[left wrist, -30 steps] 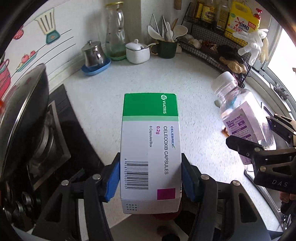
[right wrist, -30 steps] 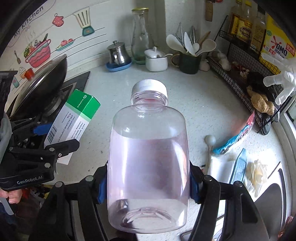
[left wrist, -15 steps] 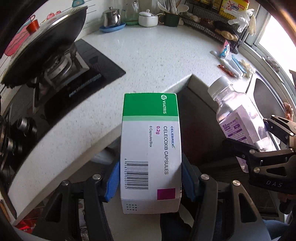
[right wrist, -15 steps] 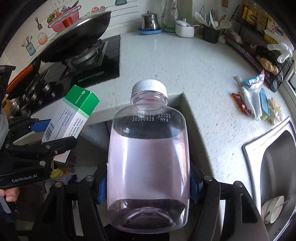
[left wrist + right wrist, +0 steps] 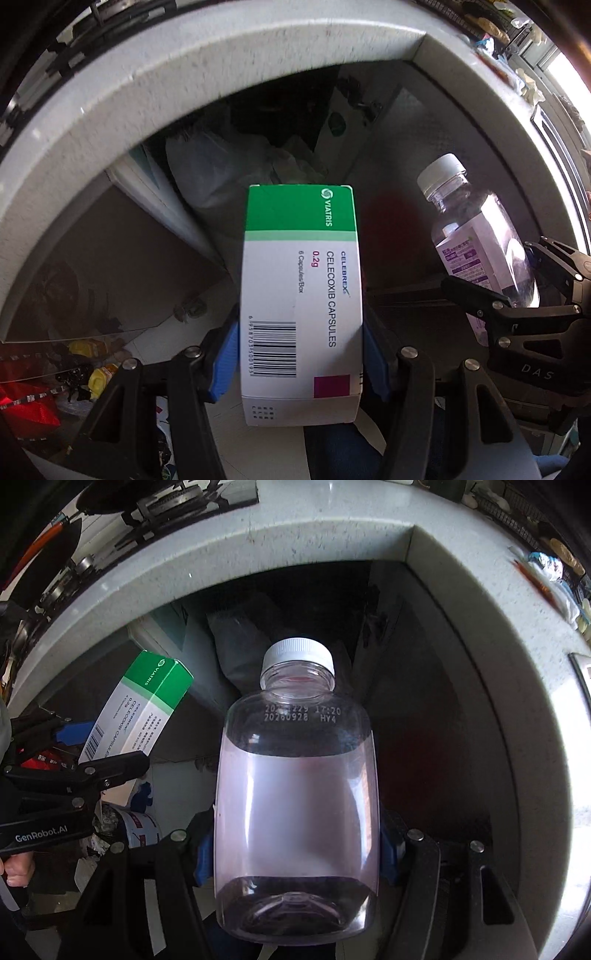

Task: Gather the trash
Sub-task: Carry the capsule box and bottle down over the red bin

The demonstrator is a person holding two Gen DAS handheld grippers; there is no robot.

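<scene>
A white and green medicine box (image 5: 299, 295) stands upright between the blue pads of my left gripper (image 5: 299, 354), which is shut on it. My right gripper (image 5: 295, 849) is shut on a clear plastic bottle (image 5: 295, 794) with a white cap and a purple label. Both point steeply down into the dark recess under the inner corner of the countertop (image 5: 184, 74). In the left wrist view the bottle (image 5: 480, 243) and right gripper (image 5: 506, 273) are to the right. In the right wrist view the box (image 5: 140, 709) and left gripper (image 5: 107, 746) are to the left.
A pale plastic bag (image 5: 221, 173) sits below in the recess, also seen as the bag (image 5: 240, 650) behind the bottle's cap. Red and yellow clutter (image 5: 85, 373) lies on the floor at lower left. Several wrappers (image 5: 546, 576) lie on the counter at upper right.
Both grippers have dropped from above the countertop to below its front edge, still holding the box and the bottle. The counter has slid up and out of the middle of both views.
</scene>
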